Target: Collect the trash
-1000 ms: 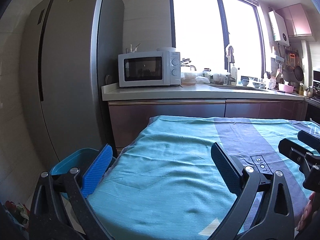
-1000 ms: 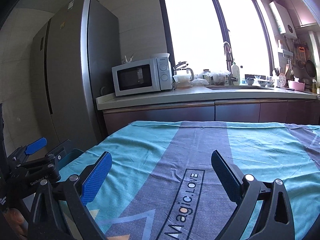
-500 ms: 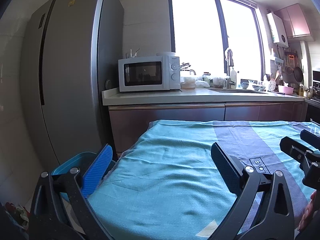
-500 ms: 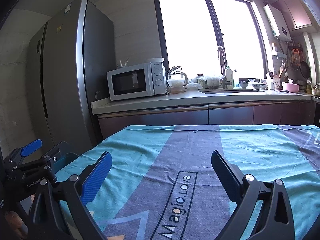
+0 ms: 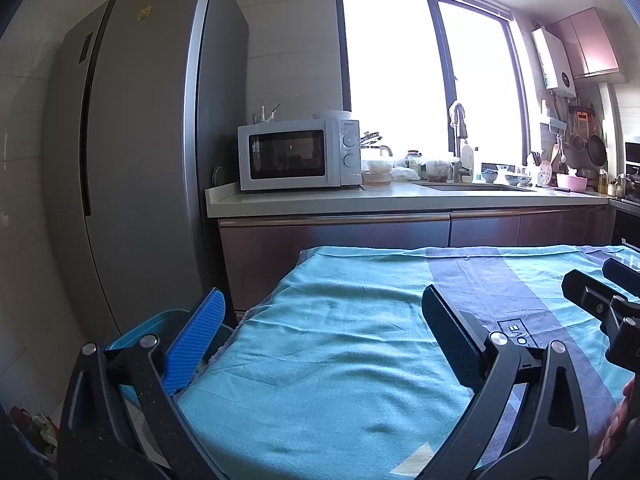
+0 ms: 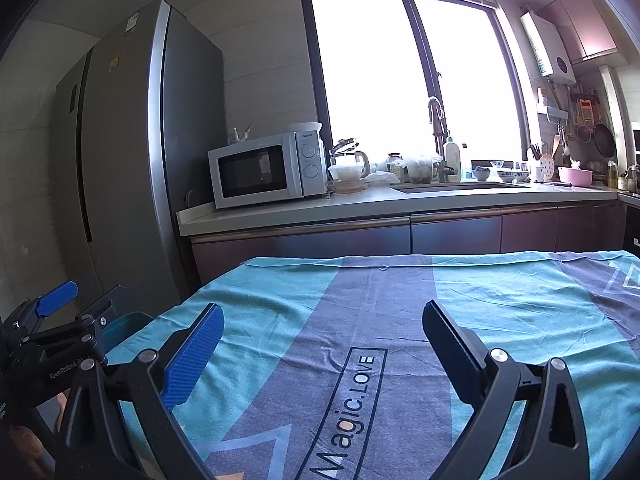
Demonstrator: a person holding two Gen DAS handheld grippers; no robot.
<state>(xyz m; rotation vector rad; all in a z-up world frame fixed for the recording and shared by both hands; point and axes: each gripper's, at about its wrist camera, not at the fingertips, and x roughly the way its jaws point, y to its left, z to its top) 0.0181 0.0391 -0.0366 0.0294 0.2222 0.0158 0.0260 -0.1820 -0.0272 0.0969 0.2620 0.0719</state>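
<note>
— Two views up, and the biggest thing in both is the fridge [image 5: 132,152], far left, running almost to the ceiling.

— What's next to it?

— I see the window [image 6: 408,80] blown out white, far centre, with the counter [image 5: 400,198] under it. The microwave [image 5: 298,154] sits at the counter's left end, right beside the fridge, and small jars and bowls crowd around the sink further right.

— And close to you?

— I've got the table under a cloth [image 6: 360,320], teal with a grey band down the middle and "Magic.LOVE" printed on it. Its surface looks bare in both views.

— Where's the trash?

— I make out a small crumpled heap [image 5: 38,426] on the floor, near left corner of the left view, below the table. Too dark to tell what it's made of. A blue bin [image 5: 138,334] stands just left of the table, partly hidden behind my left tool.

— Jaws?

— My left gripper [image 5: 320,328] is spread wide with nothing between the pads, over the table's left edge. My right gripper [image 6: 320,344] is spread just as wide and empty, over the grey band. Each tool shows at the edge of the other's view.
</note>
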